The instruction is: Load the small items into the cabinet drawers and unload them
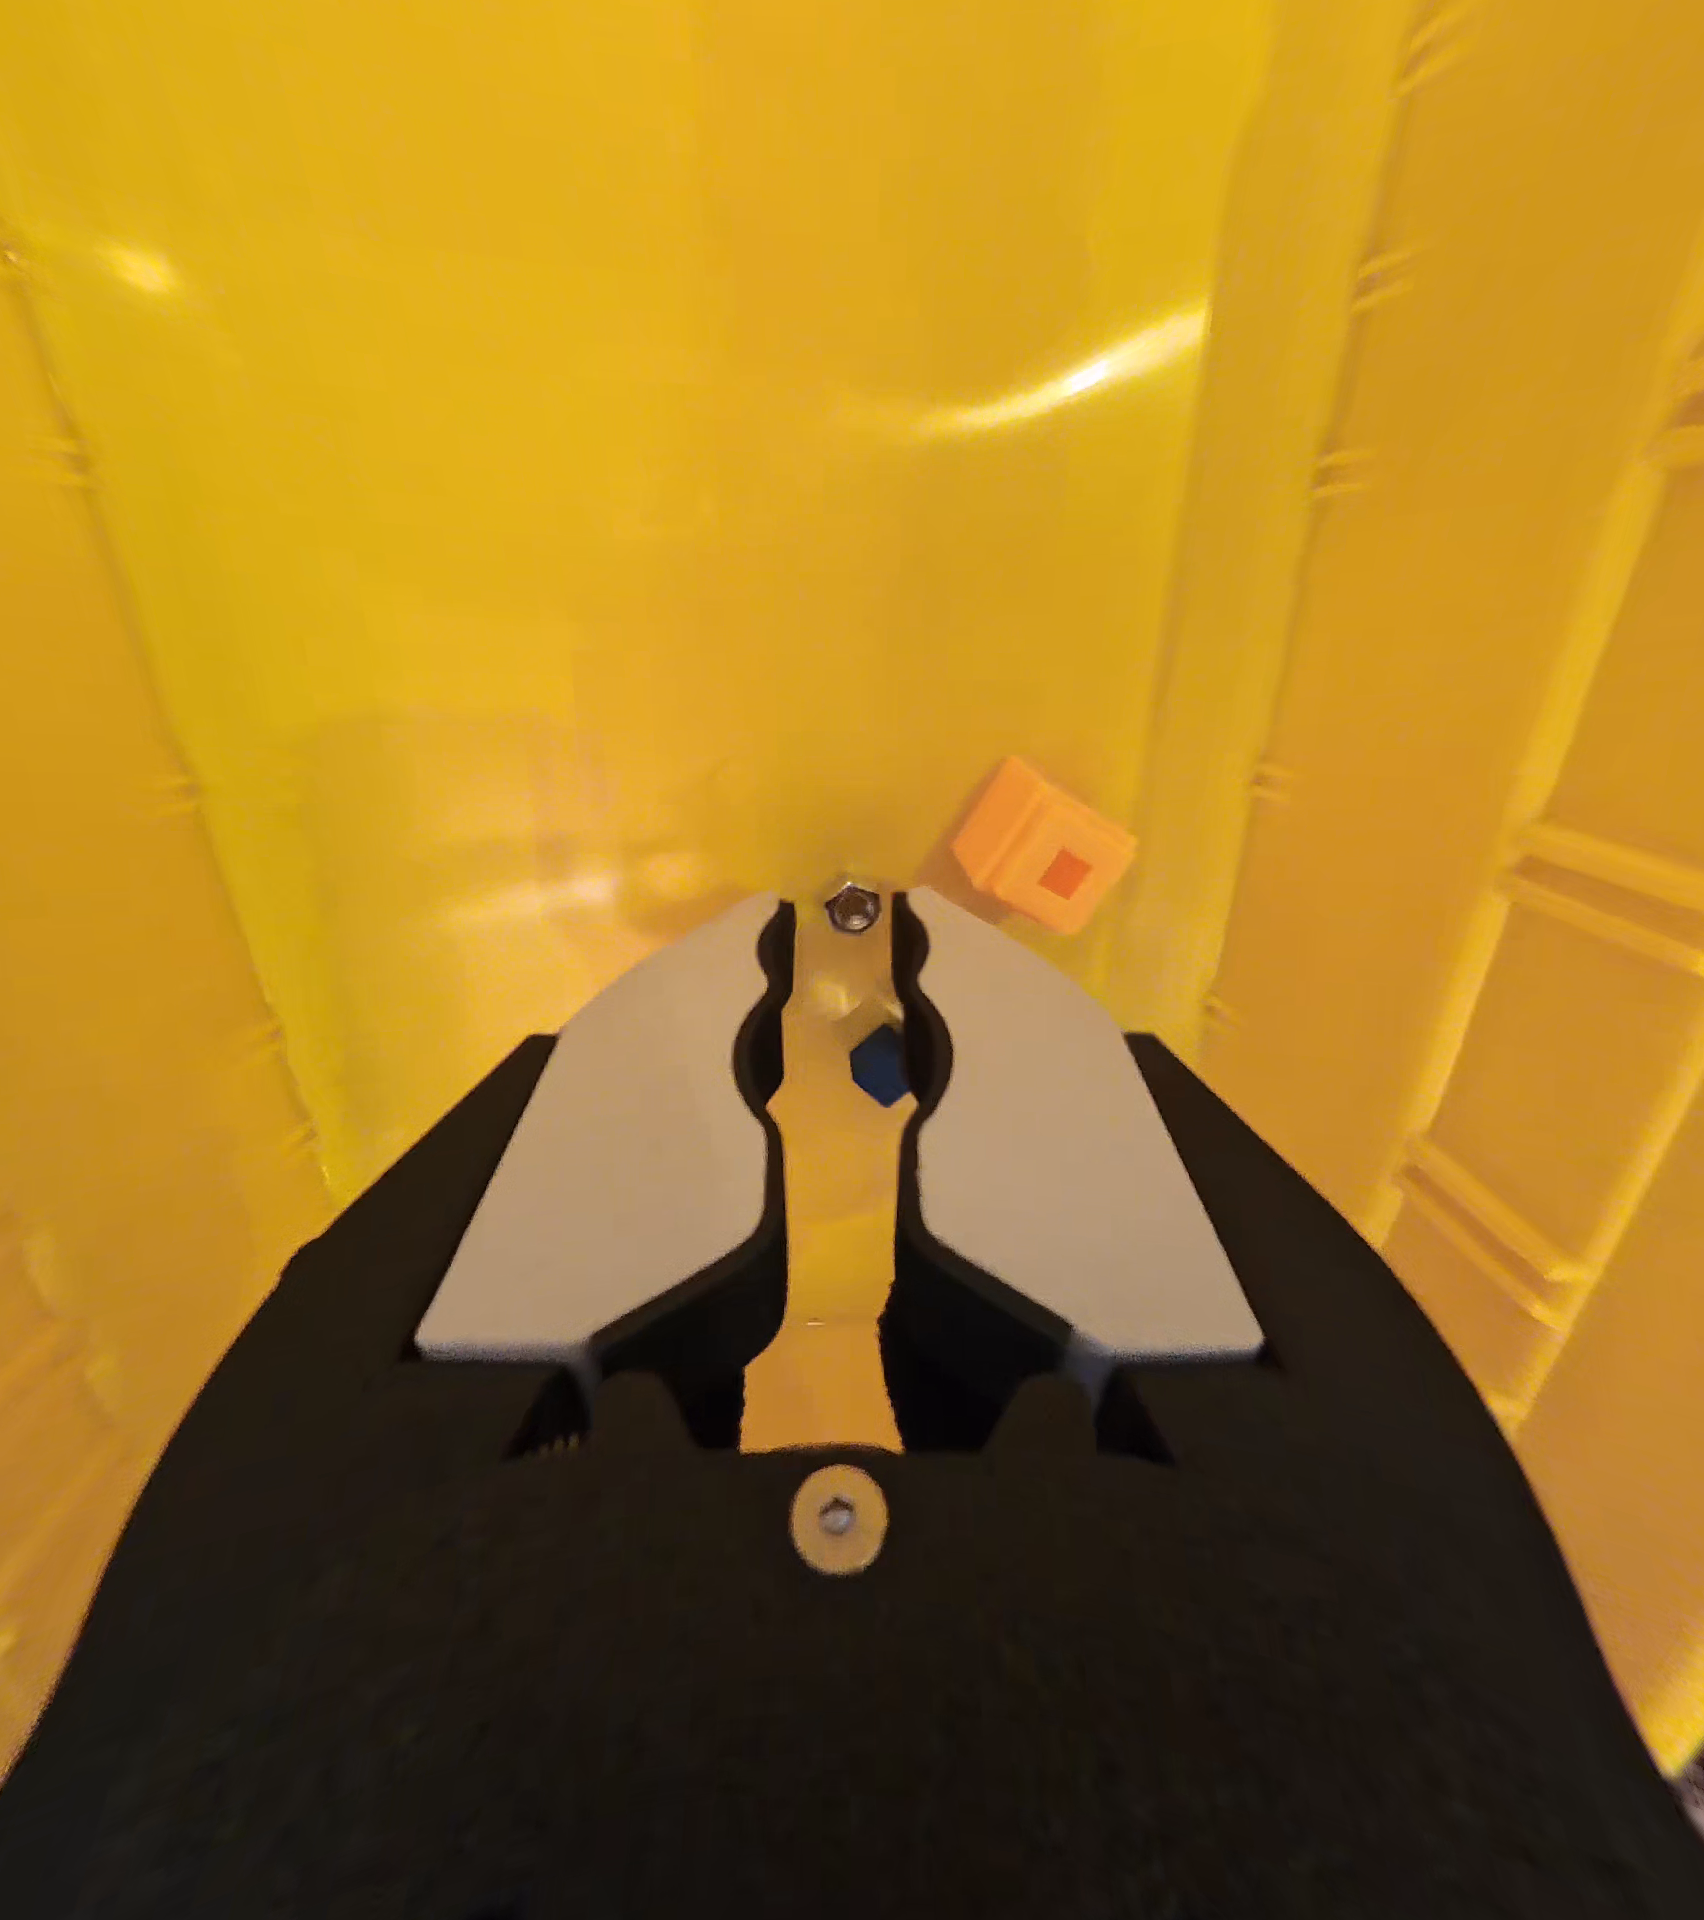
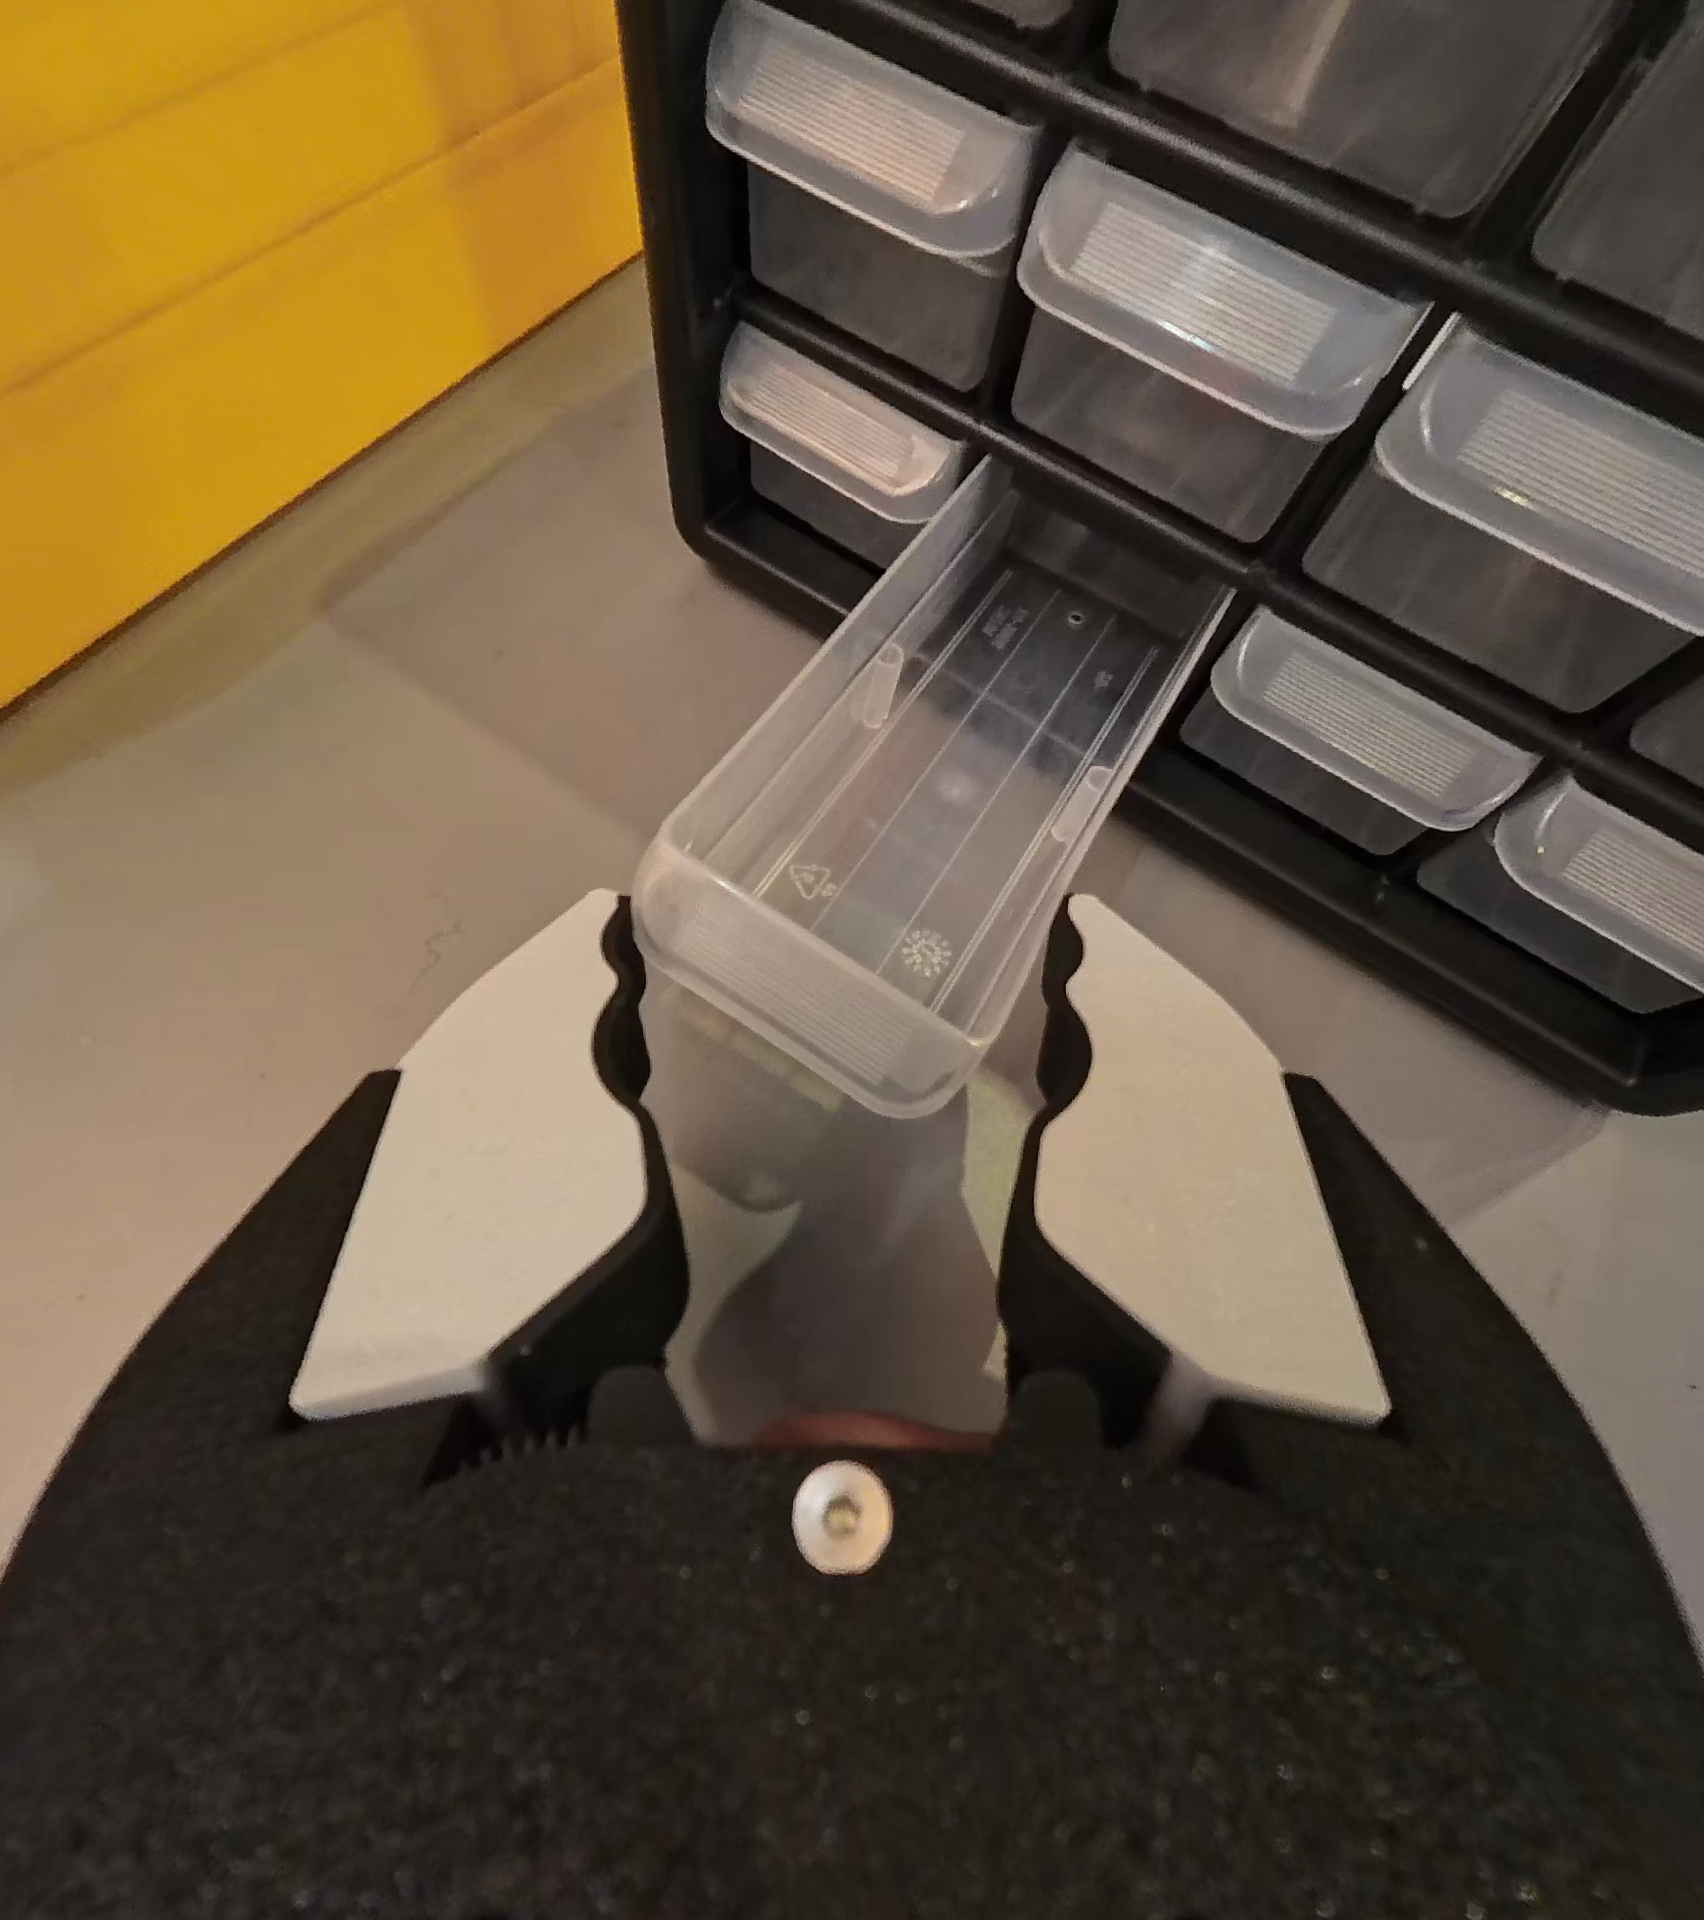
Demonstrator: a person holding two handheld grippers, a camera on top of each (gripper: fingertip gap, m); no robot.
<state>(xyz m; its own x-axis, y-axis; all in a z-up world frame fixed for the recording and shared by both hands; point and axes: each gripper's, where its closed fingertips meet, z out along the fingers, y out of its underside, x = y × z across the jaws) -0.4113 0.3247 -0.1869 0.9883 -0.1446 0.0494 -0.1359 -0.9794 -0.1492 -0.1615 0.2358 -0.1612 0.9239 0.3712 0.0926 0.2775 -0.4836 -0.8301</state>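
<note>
In the left wrist view my left gripper [image 1: 850, 920] reaches down inside a yellow bin [image 1: 619, 468]. Its jaws are nearly closed, with a narrow gap. A small metal nut [image 1: 852, 912] sits between the fingertips, and I see no contact with the pads. A small blue piece [image 1: 874, 1065] shows in the gap farther back. An orange cube [image 1: 1040, 857] lies just right of the tips. In the right wrist view my right gripper [image 2: 843, 935] is open, its fingers flanking the front of a clear, empty drawer [image 2: 889, 790] pulled out of the black cabinet [image 2: 692, 416].
The cabinet holds several closed clear drawers [image 2: 1201, 322] around the open one. The yellow bin [image 2: 204, 343] stands left of the cabinet on a grey tabletop [image 2: 256, 831]. The bin's ribbed walls [image 1: 1606, 831] close in on both sides of the left gripper. Some 25 cm of space lies between my two pairs of fingers. The small blue piece [image 1: 874, 1065] is about 4 cm from my left fingertips and 25 cm from my right.
</note>
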